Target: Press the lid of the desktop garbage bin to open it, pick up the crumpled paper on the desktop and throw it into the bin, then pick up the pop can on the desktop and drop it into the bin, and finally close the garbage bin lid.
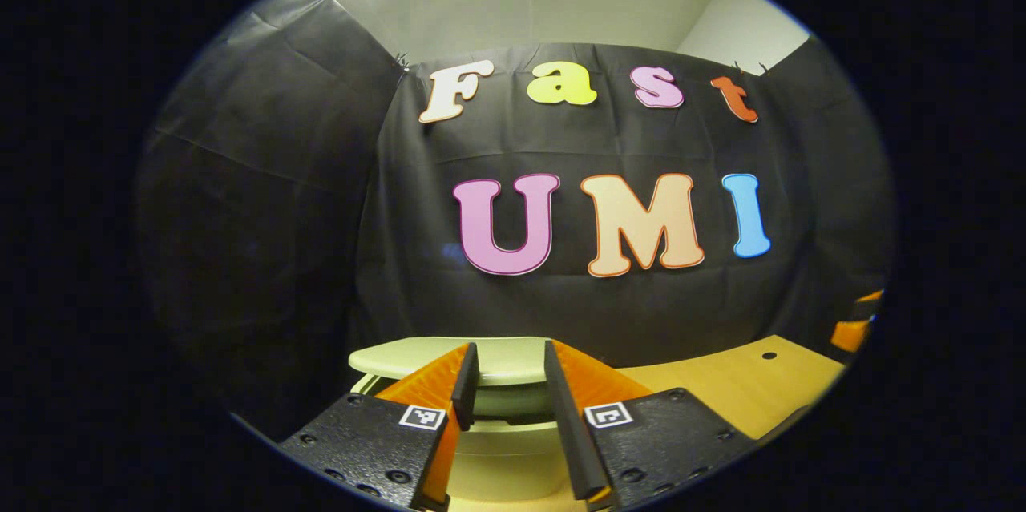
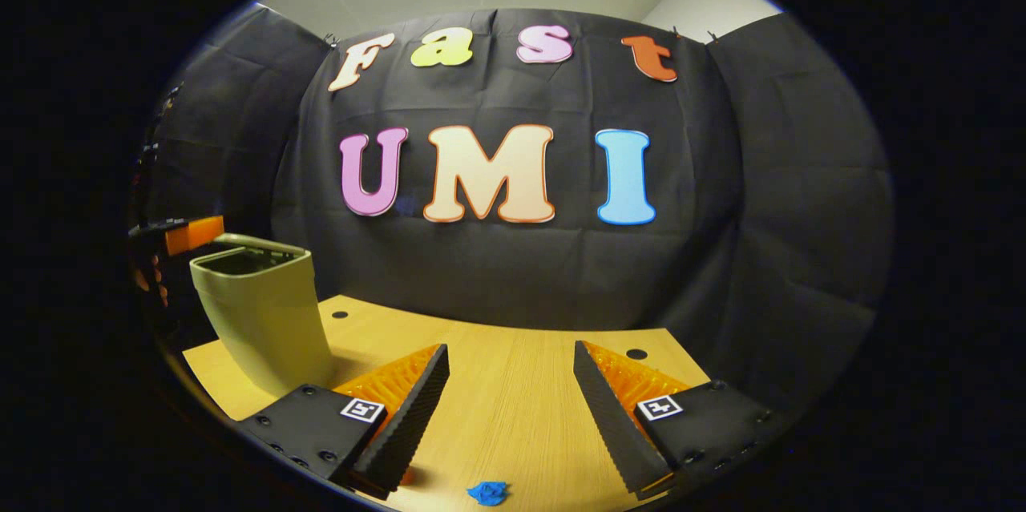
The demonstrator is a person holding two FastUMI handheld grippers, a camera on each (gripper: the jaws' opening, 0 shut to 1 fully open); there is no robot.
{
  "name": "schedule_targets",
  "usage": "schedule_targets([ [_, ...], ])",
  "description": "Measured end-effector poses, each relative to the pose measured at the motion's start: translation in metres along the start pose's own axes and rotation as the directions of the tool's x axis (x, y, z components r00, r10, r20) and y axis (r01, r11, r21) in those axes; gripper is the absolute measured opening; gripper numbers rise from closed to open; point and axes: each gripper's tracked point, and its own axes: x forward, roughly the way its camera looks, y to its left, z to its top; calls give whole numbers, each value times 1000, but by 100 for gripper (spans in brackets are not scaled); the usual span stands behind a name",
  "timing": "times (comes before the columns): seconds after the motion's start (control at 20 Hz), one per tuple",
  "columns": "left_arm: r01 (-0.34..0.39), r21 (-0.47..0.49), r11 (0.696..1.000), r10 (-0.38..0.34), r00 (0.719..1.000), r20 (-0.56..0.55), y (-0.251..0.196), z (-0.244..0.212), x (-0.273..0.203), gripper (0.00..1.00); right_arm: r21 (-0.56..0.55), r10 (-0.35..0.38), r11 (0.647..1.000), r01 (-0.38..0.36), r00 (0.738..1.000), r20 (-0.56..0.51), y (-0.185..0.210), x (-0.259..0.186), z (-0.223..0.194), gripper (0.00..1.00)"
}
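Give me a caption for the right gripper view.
Open right gripper over wooden desktop, blue scrap below, green bin left.

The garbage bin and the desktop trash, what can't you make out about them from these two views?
- Inside of the garbage bin: in the right gripper view its near wall hides the contents.
- Lid: in the left gripper view the left gripper covers its front, so contact is unclear.
- Blue scrap on the desktop: small, at the bottom edge of the right gripper view between the right gripper fingers; whether it is the crumpled paper is unclear.
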Motion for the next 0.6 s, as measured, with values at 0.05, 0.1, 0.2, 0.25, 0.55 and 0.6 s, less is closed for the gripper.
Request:
schedule_targets([
  [0.05,1,1,1000,-1,1000,4,-3,3,-2,55,-8,11,1000,-12,1000,-22,1,0,-12,98],
  [0.1,1,2,1000,-1,1000,7,-5,6,-5,56,-20,20,1000,-21,999,-45,2,2,-23,100],
  [0.2,5,-1,1000,-5,1000,13,-9,11,-11,63,-42,35,998,-39,995,-94,3,4,-48,98],
  [0.25,2,0,1000,-2,1000,18,-10,16,-13,77,-48,41,998,-48,991,-125,3,4,-64,98],
  [0.55,9,-9,1000,-8,997,72,-19,43,-32,96,-89,66,991,-99,946,-318,7,1,-154,98],
  [0.6,10,-7,1000,-10,997,76,-19,45,-35,98,-93,68,990,-105,938,-340,6,1,-165,99],
])
